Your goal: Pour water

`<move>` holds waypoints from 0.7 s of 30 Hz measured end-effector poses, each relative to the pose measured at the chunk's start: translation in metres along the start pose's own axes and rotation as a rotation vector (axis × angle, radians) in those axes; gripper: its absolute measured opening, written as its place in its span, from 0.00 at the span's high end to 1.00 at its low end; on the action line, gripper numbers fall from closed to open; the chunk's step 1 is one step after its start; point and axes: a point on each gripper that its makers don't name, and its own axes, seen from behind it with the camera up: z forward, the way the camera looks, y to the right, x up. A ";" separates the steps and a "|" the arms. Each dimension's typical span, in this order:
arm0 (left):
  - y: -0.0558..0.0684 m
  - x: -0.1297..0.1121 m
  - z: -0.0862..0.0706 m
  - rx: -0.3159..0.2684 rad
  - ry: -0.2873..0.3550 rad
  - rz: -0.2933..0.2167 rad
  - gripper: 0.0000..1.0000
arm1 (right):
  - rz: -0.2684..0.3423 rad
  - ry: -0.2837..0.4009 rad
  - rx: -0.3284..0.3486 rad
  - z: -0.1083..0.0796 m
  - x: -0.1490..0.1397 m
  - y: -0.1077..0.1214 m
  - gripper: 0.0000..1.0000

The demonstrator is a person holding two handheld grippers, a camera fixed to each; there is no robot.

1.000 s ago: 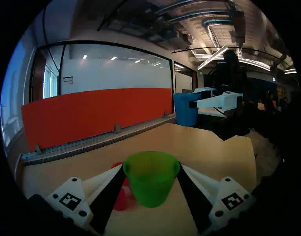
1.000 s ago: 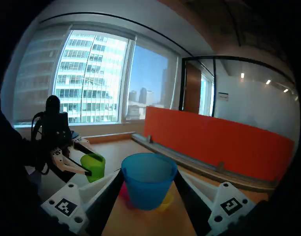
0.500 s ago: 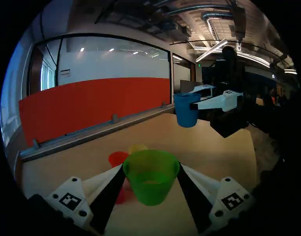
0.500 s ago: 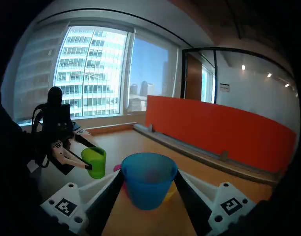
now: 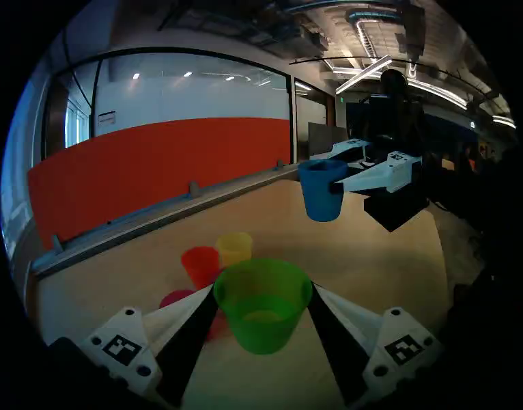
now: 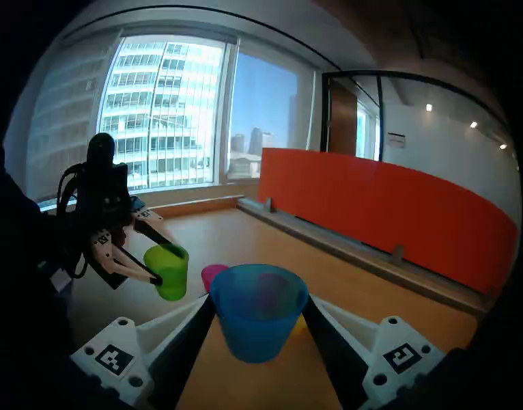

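My left gripper (image 5: 261, 321) is shut on a green cup (image 5: 263, 311) held upright above the wooden table (image 5: 371, 253). My right gripper (image 6: 259, 321) is shut on a blue cup (image 6: 259, 311), also upright and lifted. In the left gripper view the blue cup (image 5: 321, 188) hangs in the right gripper's fingers at upper right. In the right gripper view the green cup (image 6: 167, 270) sits in the left gripper at left. On the table stand a red cup (image 5: 200, 265), a yellow cup (image 5: 235, 247) and a pink cup (image 5: 176, 298); the pink cup (image 6: 212, 274) peeks behind the blue one.
An orange partition (image 5: 159, 160) with a grey rail runs along the table's far edge. Large windows (image 6: 159, 116) lie beyond the left gripper. Open wooden tabletop (image 6: 261, 239) stretches between the two grippers.
Both grippers have risen with their cups. More of the table shows now, and the red, yellow and pink cups have come into sight below the green cup.
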 end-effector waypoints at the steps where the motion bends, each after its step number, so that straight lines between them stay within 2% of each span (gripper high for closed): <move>1: 0.000 -0.001 0.001 -0.002 -0.004 0.000 0.12 | -0.001 -0.005 0.003 0.001 -0.002 -0.001 0.08; 21: 0.003 -0.037 0.012 -0.033 -0.106 0.008 0.12 | 0.009 -0.138 0.057 0.017 -0.056 -0.010 0.08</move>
